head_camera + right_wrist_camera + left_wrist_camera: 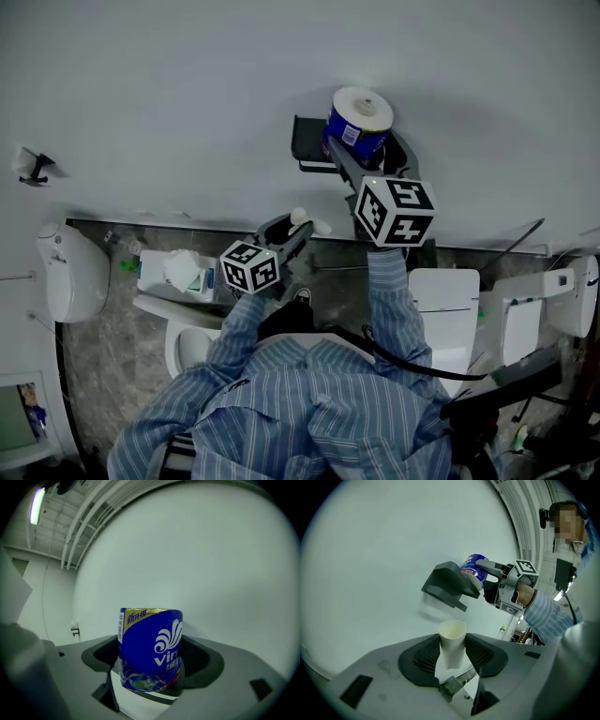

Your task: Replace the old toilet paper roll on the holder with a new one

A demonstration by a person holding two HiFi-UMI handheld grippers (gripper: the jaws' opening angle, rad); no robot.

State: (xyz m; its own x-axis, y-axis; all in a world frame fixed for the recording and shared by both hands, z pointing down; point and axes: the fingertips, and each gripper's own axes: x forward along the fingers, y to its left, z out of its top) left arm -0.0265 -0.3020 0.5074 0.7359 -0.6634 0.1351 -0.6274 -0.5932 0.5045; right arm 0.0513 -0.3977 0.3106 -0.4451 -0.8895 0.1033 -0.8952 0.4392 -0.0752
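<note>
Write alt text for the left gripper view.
The left gripper grips an empty cardboard tube between its jaws, upright in the foreground. Beyond it, the right gripper holds a blue-wrapped toilet paper roll by a dark holder on the white wall, with a striped sleeve behind.

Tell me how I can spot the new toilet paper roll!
Look at the big white wall, then find the dark grey holder fixed on it. Next to it, the right hand-held gripper grips a fat roll. It wears a shiny blue wrapper with a white swirl, unlike the bare cardboard tube in the left hand-held gripper.
</note>
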